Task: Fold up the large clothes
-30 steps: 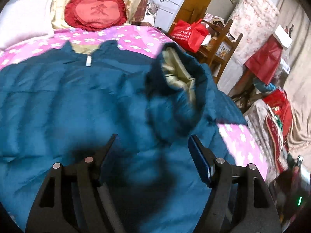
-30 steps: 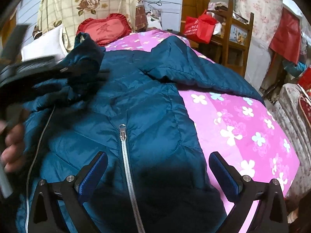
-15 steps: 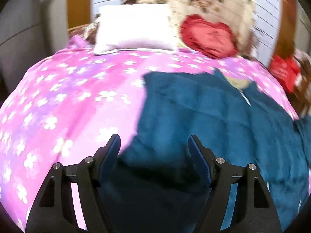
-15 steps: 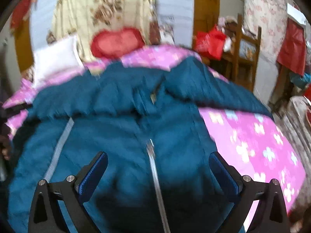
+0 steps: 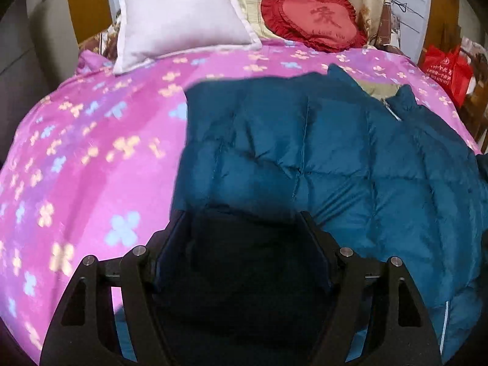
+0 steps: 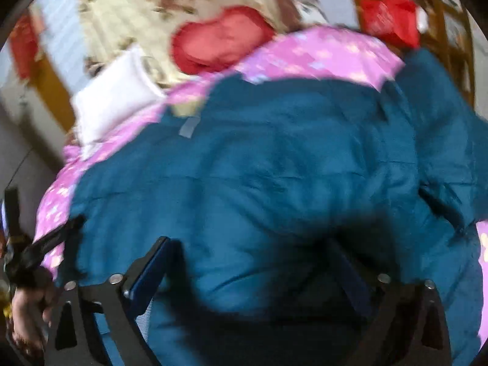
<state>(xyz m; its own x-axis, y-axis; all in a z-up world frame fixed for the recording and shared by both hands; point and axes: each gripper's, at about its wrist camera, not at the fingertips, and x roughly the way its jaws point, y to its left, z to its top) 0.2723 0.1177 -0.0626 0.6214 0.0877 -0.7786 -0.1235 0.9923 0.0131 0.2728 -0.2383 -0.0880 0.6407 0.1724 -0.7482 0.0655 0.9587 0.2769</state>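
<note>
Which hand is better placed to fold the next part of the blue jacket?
Probably the left. Its tongs sit open at the jacket's edge beside bare pink bedspread. The right tongs hang over the jacket's bulky middle, and that view is blurred.

I see a teal-blue quilted jacket (image 5: 320,158) with a beige lining on a pink bedspread (image 5: 91,152) printed with blue and yellow flowers. Behind it I see a plain white pillow (image 5: 180,21) and a red ruffled heart cushion (image 5: 314,21). My left hand-held gripper (image 5: 242,244) is black.

Jackets: one teal jacket (image 5: 320,158)
Pillows: one white pillow (image 5: 180,15)
Heart cushions: one red cushion (image 5: 314,18), beside the white pillow
Red bags: one red bag (image 5: 446,70)
</note>
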